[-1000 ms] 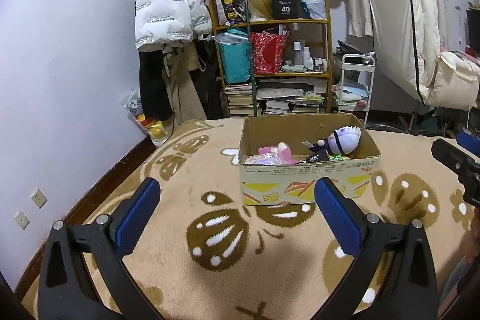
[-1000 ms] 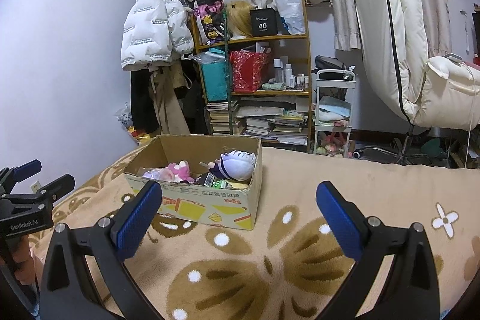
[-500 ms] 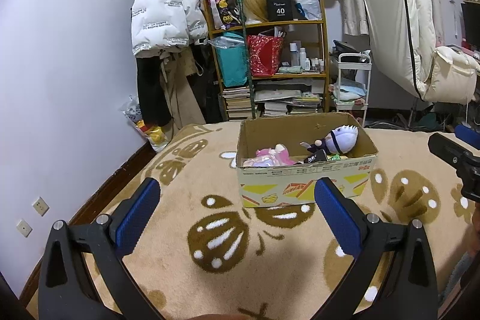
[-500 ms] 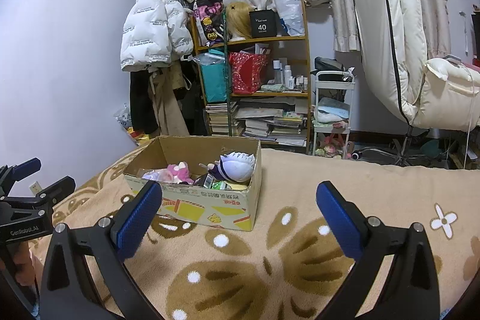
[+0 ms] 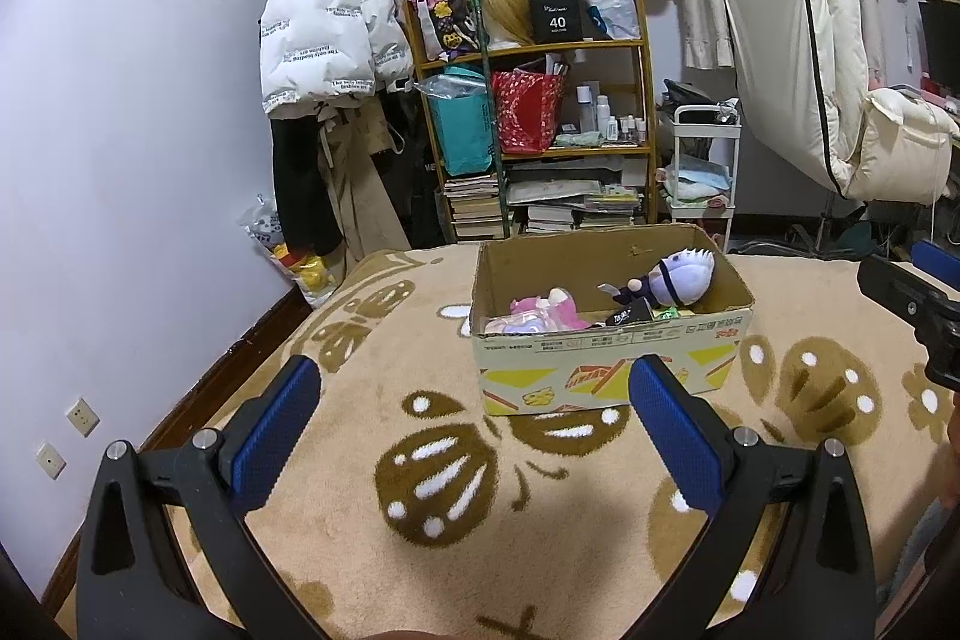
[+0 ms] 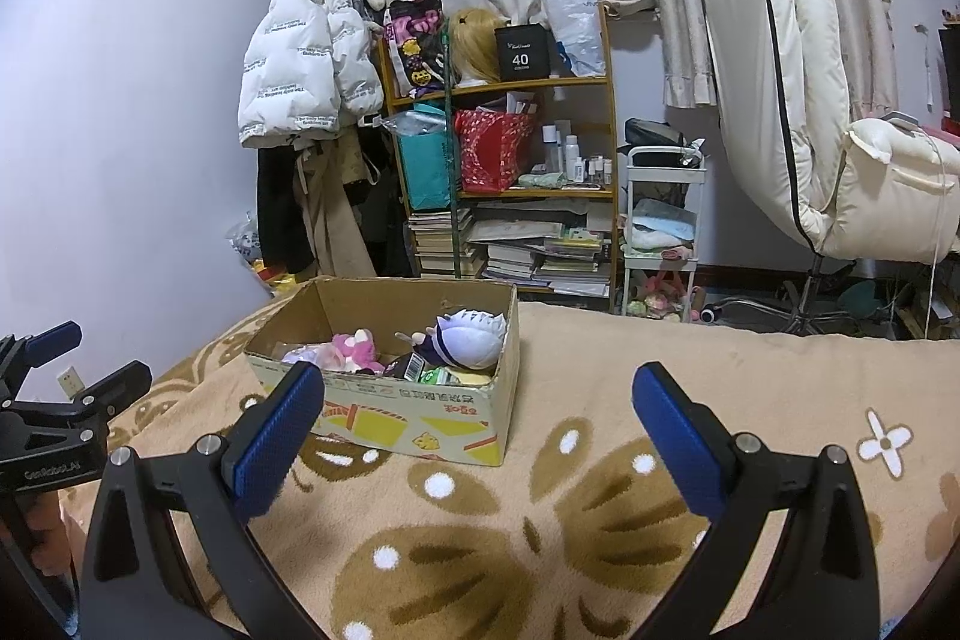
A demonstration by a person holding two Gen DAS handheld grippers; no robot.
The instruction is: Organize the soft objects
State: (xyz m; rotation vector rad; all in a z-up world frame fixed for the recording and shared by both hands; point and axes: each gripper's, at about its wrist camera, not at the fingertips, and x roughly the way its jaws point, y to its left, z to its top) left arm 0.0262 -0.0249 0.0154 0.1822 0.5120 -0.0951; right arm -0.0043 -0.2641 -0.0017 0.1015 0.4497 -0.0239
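Plush toys point(image 5: 678, 280) are gathered in the open cardboard box point(image 5: 612, 358) mid-blanket; left gripper point(image 5: 474, 403) and right gripper point(image 6: 477, 400) are held spread, empty, apparently ready.

Cardboard box point(image 5: 612, 340): one, open-topped, on the patterned blanket point(image 5: 456, 466).
Plush toys in the box: two clearly seen, a pink one point(image 5: 549, 307) and a lavender-headed doll point(image 5: 675, 277); other small items beside them are too jumbled to count.
Grippers: two, the left gripper point(image 5: 474, 421) and the right gripper point(image 6: 477, 421).
Blue-padded fingers point(image 5: 273, 427): two per gripper, four in all.
White puffer jacket point(image 5: 327, 22): one.
Wooden shelf point(image 5: 534, 100): one.
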